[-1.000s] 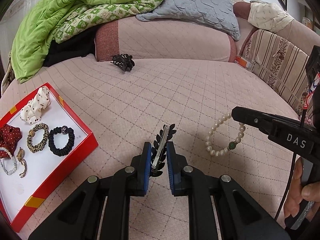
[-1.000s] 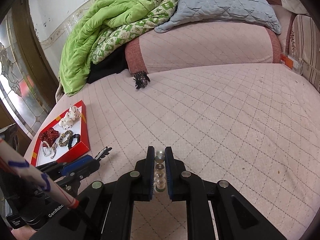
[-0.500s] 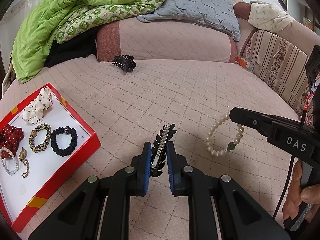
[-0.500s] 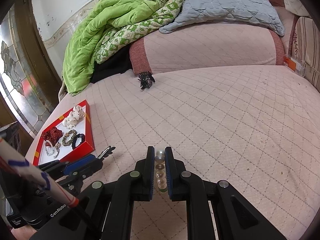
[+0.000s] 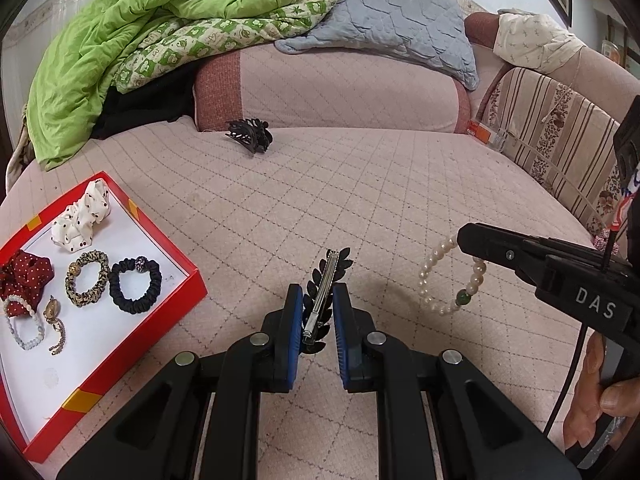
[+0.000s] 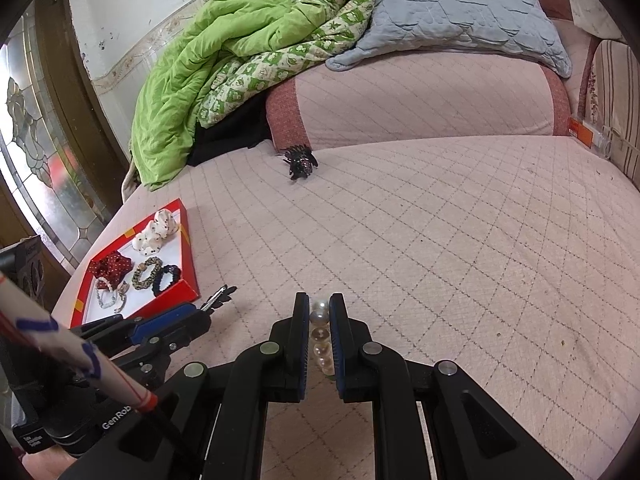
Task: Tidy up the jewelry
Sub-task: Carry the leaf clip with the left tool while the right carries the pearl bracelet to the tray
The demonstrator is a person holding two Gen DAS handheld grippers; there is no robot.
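My left gripper [image 5: 317,312] is shut on a black leaf-shaped hair clip [image 5: 326,294] with a silver bar, held above the pink quilted bed. My right gripper [image 6: 319,320] is shut on a pearl bracelet [image 6: 320,334]; in the left wrist view the bracelet [image 5: 430,280] hangs from the right gripper's fingers [image 5: 492,242], with one green bead. A red tray [image 5: 160,322] with a white floor lies at the left and holds several scrunchies and bracelets. It also shows in the right wrist view [image 6: 188,258]. A black claw clip [image 5: 250,134] lies on the bed by the bolster.
A pink bolster [image 5: 332,92], a green quilt [image 5: 120,40] and a grey pillow [image 5: 392,28] lie at the back. A striped cushion [image 5: 560,148] stands at the right. A stained-glass door [image 6: 36,152] is left of the bed.
Both grippers have drifted slightly with their items; the view has shifted a little so the tray sits lower and closer. Grips are unchanged.
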